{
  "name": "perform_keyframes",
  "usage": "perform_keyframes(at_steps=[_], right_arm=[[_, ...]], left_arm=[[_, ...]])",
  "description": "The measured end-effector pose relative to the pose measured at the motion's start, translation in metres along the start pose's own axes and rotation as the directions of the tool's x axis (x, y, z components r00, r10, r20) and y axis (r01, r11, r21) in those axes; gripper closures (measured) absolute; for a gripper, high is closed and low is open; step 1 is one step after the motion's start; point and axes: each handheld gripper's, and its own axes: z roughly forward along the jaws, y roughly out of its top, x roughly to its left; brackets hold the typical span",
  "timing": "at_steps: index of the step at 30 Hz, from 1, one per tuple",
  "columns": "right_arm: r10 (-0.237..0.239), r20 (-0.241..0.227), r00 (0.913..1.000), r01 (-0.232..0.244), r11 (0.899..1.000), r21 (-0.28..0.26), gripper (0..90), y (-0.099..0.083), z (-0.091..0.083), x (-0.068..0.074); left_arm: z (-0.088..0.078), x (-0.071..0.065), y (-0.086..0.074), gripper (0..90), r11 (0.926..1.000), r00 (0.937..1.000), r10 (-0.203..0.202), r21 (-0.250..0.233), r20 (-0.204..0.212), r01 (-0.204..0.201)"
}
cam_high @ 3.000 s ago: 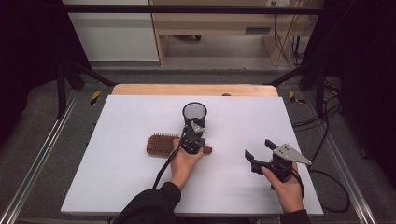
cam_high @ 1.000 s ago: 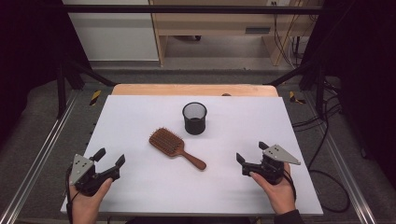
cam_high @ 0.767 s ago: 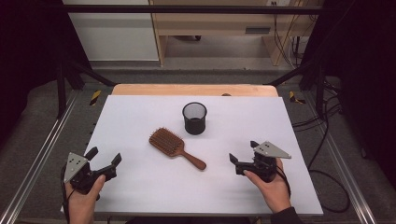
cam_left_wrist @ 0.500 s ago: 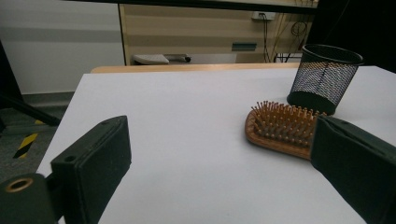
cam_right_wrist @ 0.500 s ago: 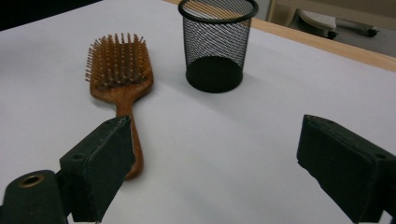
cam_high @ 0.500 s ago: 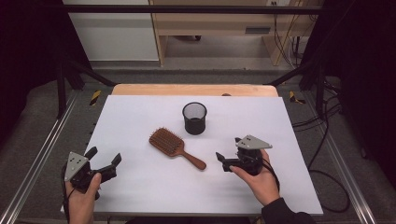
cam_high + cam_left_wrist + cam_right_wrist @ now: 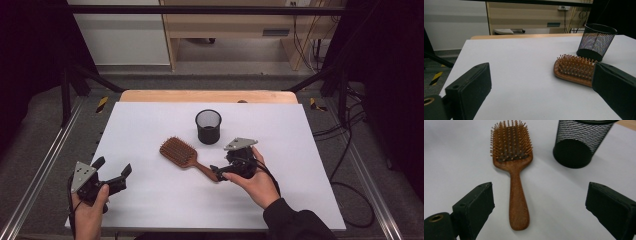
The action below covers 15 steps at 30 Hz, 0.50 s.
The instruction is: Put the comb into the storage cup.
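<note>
A wooden paddle hairbrush [image 7: 182, 154] lies bristles up mid-table, its handle pointing toward the near right. My right gripper [image 7: 222, 165] is just beyond the handle's end with its jaws spread wide. In the right gripper view the handle [image 7: 517, 202] lies ahead between the open jaws of my right gripper [image 7: 540, 188], and neither jaw touches it. My left gripper [image 7: 112, 171] hovers at the near left corner; its jaws have just been opening and stand open with nothing between them. In the left gripper view the brush [image 7: 574, 70] lies ahead to the right of my left gripper [image 7: 542, 68].
A black mesh cup [image 7: 208, 126] stands upright just behind the brush, seen also as the mesh cup [image 7: 581, 142] in the right gripper view. The white tabletop [image 7: 150, 120] ends in a wooden strip [image 7: 200, 96] at the back. Metal rails [image 7: 45, 165] run beside the table.
My right hand has slid left across the table to the end of the brush handle. My left hand, on the brush three seconds ago, has stayed at the near left corner for the last second.
</note>
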Motion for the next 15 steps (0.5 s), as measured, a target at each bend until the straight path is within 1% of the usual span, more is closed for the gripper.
perform_keyframes(at_steps=[5,10,13,15], right_arm=[[-0.004,-0.029,0.9996,0.005,0.999,0.040,8.8,0.004,0.013,0.007],[-0.007,-0.043,0.9991,0.010,0.998,0.069,9.9,0.007,0.025,0.012],[0.000,-0.050,0.9987,0.004,0.996,0.085,11.0,0.008,0.033,0.014],[0.000,-0.056,0.9984,0.006,0.995,0.102,11.4,0.009,0.040,0.016]], left_arm=[[0.000,0.000,0.001,3.0,1.0000,1.0000,-0.003,-0.003,0.006,0.003],[0.001,0.000,0.000,3.0,1.0000,0.9999,-0.002,0.003,0.013,0.002],[0.001,0.000,0.000,3.0,1.0000,0.9998,0.001,0.004,0.018,-0.001],[0.002,-0.001,0.000,2.9,1.0000,0.9998,0.002,0.005,0.020,-0.002]])
